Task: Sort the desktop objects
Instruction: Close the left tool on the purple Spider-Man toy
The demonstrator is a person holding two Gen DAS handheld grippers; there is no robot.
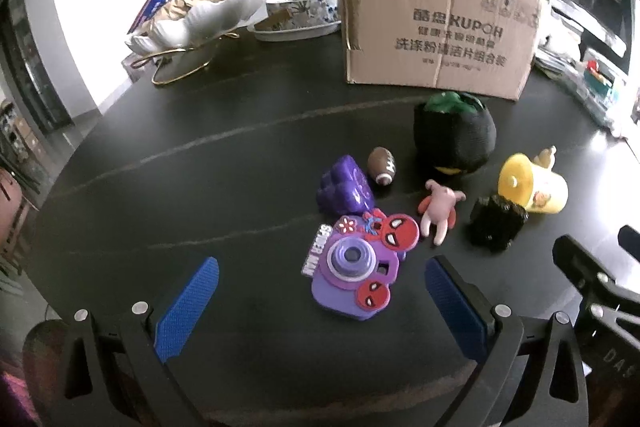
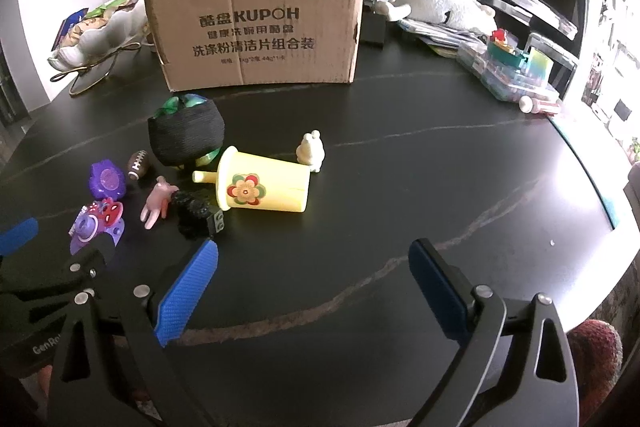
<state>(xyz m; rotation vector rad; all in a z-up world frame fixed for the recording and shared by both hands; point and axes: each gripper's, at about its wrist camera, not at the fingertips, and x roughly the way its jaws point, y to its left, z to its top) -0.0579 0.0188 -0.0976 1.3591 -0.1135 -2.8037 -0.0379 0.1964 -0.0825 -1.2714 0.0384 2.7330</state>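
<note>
Dark stone with pale veins makes up the table (image 2: 400, 187), and the toys lie clustered on it in front of a corrugated cardboard box (image 2: 256, 27) printed with "KUPOH". In the left wrist view, a glossy purple toy camera (image 1: 352, 275) with red Spider-Man faces and a round lens lies flat between the left tongs (image 1: 322, 301), whose blue ribbed pads stand wide apart and hold nothing. At 12 o'clock from the camera sits a lumpy purple plastic toy (image 1: 346, 187); a small brown football (image 1: 382, 165) lies just beside that, at 1 o'clock. A soft pink rabbit figure (image 1: 438, 213) sprawls at 2 o'clock, next to a knobbly black brick model (image 1: 496, 223). A yellow plastic cup (image 2: 264, 187) with a flower print lies on its side, its spout lid towards the black woven basket (image 2: 186, 137), a cream bear figurine (image 2: 311, 150) at its base. The right tongs (image 2: 314, 285) hover wide and empty over bare table at 5 o'clock from the cup.
</note>
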